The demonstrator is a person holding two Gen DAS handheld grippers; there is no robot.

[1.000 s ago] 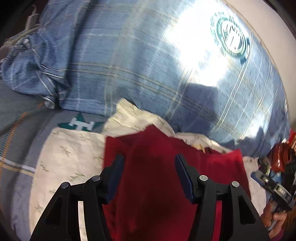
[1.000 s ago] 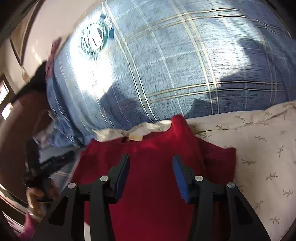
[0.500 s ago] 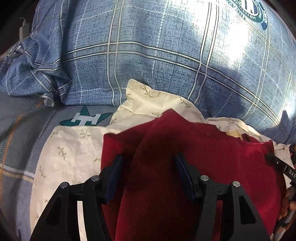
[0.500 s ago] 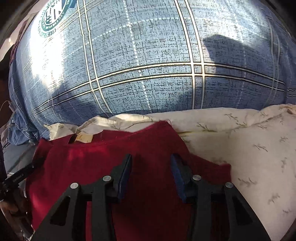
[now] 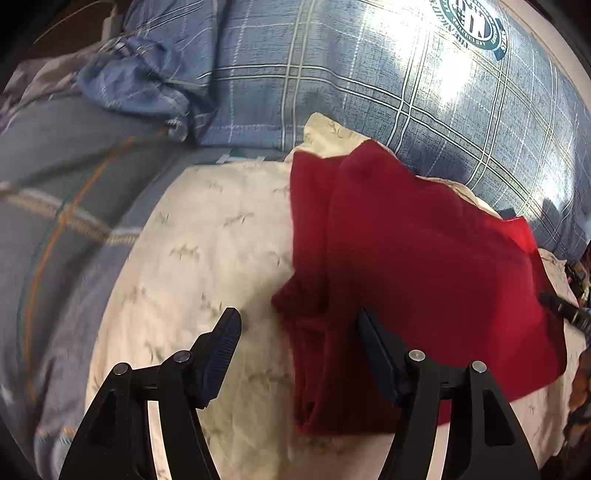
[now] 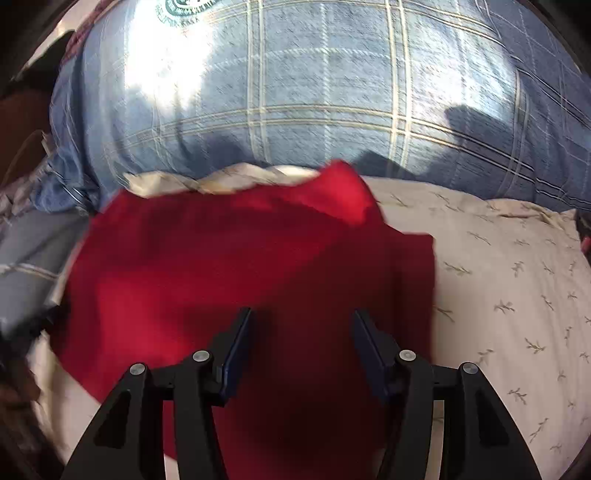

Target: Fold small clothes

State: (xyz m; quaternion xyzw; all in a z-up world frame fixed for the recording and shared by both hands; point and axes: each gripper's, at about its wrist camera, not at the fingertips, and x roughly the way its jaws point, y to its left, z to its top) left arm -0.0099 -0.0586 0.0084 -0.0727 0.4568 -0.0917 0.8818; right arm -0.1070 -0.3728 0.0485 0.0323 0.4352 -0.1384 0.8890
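A small red garment (image 5: 417,273) lies folded on a cream cloth with a twig print (image 5: 207,251); it also shows in the right wrist view (image 6: 236,266), with one corner raised at the far side. My left gripper (image 5: 297,323) is open above the garment's left edge and holds nothing. My right gripper (image 6: 301,321) is open above the garment's near middle and holds nothing. The other gripper's tip (image 5: 565,314) shows at the garment's right edge.
A big blue plaid pillow with a green round crest (image 5: 472,22) lies behind the clothes, seen also in the right wrist view (image 6: 332,92). A grey-blue plaid bedsheet (image 5: 55,184) spreads to the left. Crumpled blue fabric (image 5: 140,81) lies at the back left.
Both grippers pulled back and apart. The left one shifted left, so its left finger is now over the cream cloth. The red garment lies flatter and more spread out.
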